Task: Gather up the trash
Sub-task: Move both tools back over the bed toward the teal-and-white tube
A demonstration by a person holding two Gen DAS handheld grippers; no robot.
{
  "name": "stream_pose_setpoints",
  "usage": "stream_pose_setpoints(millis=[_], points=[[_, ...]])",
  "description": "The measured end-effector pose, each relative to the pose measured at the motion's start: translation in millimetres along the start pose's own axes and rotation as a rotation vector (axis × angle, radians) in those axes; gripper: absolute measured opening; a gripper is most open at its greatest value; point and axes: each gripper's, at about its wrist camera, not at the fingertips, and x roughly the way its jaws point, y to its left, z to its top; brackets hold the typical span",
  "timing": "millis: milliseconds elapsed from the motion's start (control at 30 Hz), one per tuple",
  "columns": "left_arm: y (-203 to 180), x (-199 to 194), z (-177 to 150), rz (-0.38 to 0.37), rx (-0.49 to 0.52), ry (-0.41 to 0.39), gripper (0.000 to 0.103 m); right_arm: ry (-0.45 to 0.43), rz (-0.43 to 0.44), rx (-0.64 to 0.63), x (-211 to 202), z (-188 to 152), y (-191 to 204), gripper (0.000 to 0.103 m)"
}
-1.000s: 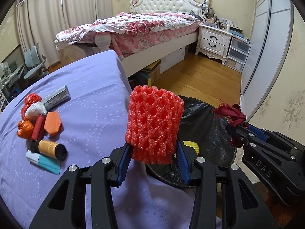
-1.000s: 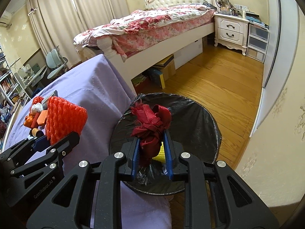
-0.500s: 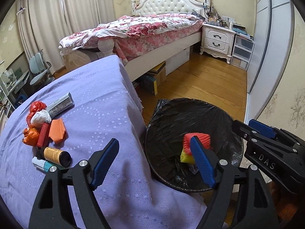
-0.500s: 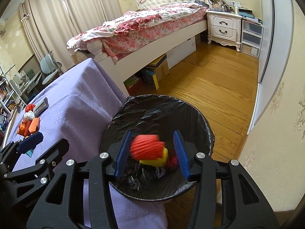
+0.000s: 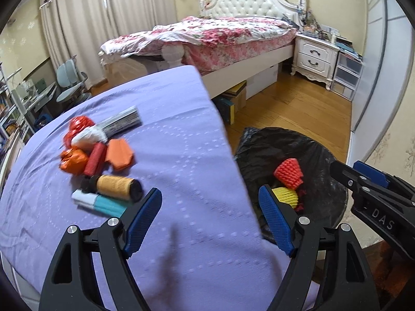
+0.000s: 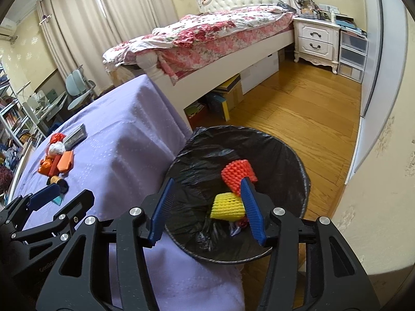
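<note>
Trash (image 5: 101, 160) clusters on purple tablecloth (image 5: 181, 134); bed (image 5: 220, 33) beyond, slightly blurred.

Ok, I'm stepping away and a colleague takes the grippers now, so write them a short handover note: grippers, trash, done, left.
Left gripper: open, empty, over the purple-covered table edge.
Right gripper: open, empty, above the black-lined round trash bin.
Done: red foam fruit net and yellow foam fruit net lie in the bin, with some smaller scraps beneath.
Left: the pile on the table, namely orange thread spool, teal-and-white tube, red cylinder, orange folded paper, orange crumpled wrapper, white wad, red crumpled wrapper, grey flat packet.
</note>
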Motion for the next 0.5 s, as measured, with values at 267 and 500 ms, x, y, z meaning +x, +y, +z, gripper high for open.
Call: stream_pose_setpoints(millis=[267,500], points=[[47.0,-5.7,-13.7,0.070,-0.087,0.022,0.077,0.014,0.066,-0.062,-4.8,-3.4,41.6,0.053],[88.0,-3.5,-26.6,0.126,-0.163,0.053,0.077,0.030,0.111,-0.141,-2.5,-7.4,83.8,0.058]])
